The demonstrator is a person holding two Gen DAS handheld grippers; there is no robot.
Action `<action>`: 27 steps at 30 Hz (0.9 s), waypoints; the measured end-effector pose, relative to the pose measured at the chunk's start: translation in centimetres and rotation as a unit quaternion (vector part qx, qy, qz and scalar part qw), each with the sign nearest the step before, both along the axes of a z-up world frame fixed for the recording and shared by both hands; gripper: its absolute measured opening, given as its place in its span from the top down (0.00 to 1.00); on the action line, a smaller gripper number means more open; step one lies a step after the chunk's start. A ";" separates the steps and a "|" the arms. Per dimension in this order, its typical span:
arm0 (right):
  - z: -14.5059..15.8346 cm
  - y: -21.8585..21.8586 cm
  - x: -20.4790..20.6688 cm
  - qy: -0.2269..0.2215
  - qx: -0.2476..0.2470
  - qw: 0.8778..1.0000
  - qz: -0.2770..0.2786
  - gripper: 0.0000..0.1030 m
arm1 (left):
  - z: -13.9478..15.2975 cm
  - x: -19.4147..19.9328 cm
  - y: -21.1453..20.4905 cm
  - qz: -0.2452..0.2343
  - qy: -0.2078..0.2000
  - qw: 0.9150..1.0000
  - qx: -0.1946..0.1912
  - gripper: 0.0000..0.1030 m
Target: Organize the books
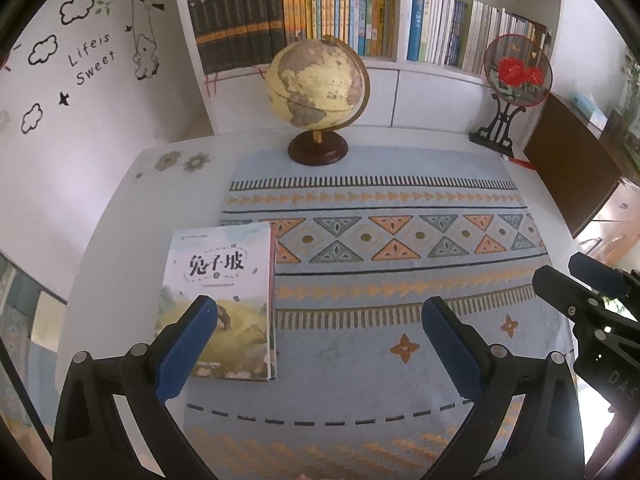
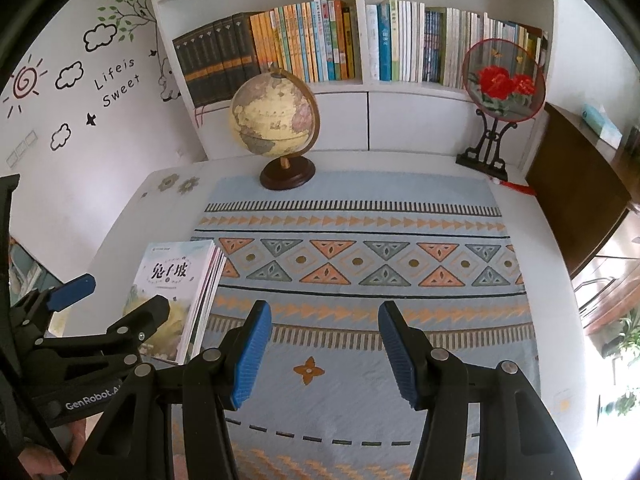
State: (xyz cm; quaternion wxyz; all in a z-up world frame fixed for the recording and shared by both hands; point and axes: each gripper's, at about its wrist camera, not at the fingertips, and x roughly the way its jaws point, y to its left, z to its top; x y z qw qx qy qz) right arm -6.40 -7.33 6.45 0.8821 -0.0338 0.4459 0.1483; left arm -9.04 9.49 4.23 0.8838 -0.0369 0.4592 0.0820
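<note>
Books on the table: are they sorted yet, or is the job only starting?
Done: a stack of books lies squared up at the mat's left edge. In hand: nothing; the left tongs and right tongs are both open and empty above the mat. Left: perhaps moving the stack to the already full-looking shelves behind the globe, though I can't tell that's intended.

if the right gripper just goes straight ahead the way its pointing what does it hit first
Probably the patterned mat first, since the right gripper tilts down toward it. Skimming above it, the globe comes next; depth is unclear.
</note>
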 end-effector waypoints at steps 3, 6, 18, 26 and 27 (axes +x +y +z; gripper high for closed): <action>-0.1 0.2 0.0 0.002 -0.002 1.000 0.004 0.48 | -0.2 0.0 0.1 0.003 0.004 1.000 0.003 0.01; -0.2 0.3 -0.1 0.003 -0.005 1.000 0.005 0.48 | -0.3 0.0 0.2 0.004 0.006 1.000 0.005 0.01; -0.5 -0.2 0.3 0.015 -0.004 1.000 -0.005 0.48 | -0.6 0.2 0.3 0.002 0.011 1.000 0.008 0.01; -0.6 -0.3 0.4 0.019 -0.006 1.000 -0.007 0.48 | -0.8 0.3 -0.1 0.000 0.014 1.000 0.012 0.01; -0.7 -0.4 0.5 0.020 -0.007 1.000 -0.007 0.48 | -0.8 0.3 -0.2 0.001 0.014 1.000 0.014 0.01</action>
